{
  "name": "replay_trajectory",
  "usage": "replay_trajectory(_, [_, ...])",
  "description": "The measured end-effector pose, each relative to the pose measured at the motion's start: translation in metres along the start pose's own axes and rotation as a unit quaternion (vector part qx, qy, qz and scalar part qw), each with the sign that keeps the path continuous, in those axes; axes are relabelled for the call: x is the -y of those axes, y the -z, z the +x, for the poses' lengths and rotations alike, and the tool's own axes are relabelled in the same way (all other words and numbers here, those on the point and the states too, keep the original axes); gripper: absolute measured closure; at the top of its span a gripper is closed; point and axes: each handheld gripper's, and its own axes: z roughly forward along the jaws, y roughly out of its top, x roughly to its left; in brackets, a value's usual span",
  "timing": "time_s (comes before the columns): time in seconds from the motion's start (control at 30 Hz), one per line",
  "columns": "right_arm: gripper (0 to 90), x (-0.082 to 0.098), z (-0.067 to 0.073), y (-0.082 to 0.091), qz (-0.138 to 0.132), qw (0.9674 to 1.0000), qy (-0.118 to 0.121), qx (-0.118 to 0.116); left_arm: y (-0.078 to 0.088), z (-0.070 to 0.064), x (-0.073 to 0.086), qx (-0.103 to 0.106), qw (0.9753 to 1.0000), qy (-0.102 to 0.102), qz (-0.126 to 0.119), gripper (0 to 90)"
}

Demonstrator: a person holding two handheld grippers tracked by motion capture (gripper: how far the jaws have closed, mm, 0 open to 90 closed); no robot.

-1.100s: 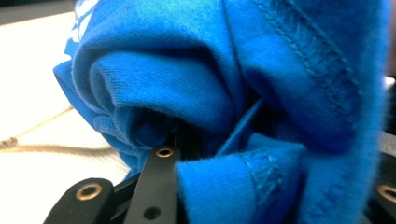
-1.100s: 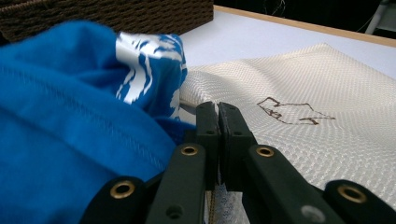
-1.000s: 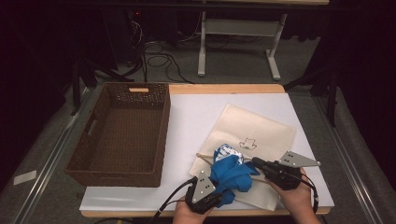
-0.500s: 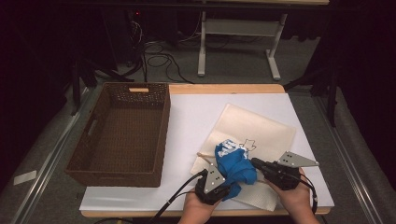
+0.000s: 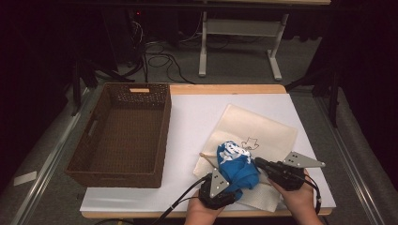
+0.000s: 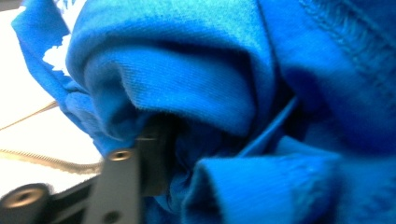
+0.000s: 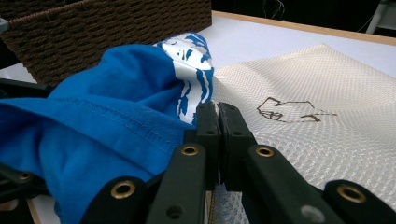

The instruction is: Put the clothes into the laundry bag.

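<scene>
While the right gripper (image 5: 259, 163) hasn't budged since a second ago, the left gripper (image 5: 224, 183) has slid in from the near-left, so it's now tucked right up against the bundled blue shirt (image 5: 238, 166), and the bundle looks pushed a bit more upright and toward the far side than before. Both hands come in from the near edge of the bench (image 5: 197, 112), forearms low, each gripper lying roughly level and pointing inward at the shirt from its own side. Left jaws have just been opening and now stand partway apart, with folds of blue cloth bunched between and over them in the left gripper view; can't honestly tell if the pads still press on it. Right jaws are pinched fully together, just beside the shirt's hem, maybe nipping a thin bit of the cream mesh bag (image 5: 267, 129) underneath. Shirt sits on that bag, near the bench's front edge, right of the wicker basket (image 5: 94, 154).
</scene>
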Motion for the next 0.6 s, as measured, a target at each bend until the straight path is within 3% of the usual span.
replay_trajectory(0.07, [89.2,0.0,-0.001,0.0,0.0,1.0,0.0,-0.001,0.004,-0.002,-0.002,-0.013,0.9997,0.0,-0.023,34.2])
replay_trajectory(0.2, [89.2,0.0,-0.001,-0.001,0.0,1.0,-0.001,-0.003,0.01,-0.004,-0.006,-0.008,0.9989,-0.003,-0.046,33.0])
replay_trajectory(0.27, [89.2,0.0,-0.001,-0.001,0.002,1.0,-0.002,-0.002,0.01,-0.004,-0.008,-0.003,0.9987,-0.006,-0.05,39.8])
replay_trajectory(0.43, [89.2,0.0,0.0,-0.001,0.001,1.0,-0.001,-0.002,0.009,-0.001,-0.012,0.017,0.9985,-0.008,-0.052,67.8])
replay_trajectory(0.6, [89.2,-0.001,0.0,-0.002,0.001,1.0,-0.003,-0.002,-0.002,-0.003,-0.01,0.032,0.999,-0.025,-0.02,75.9])
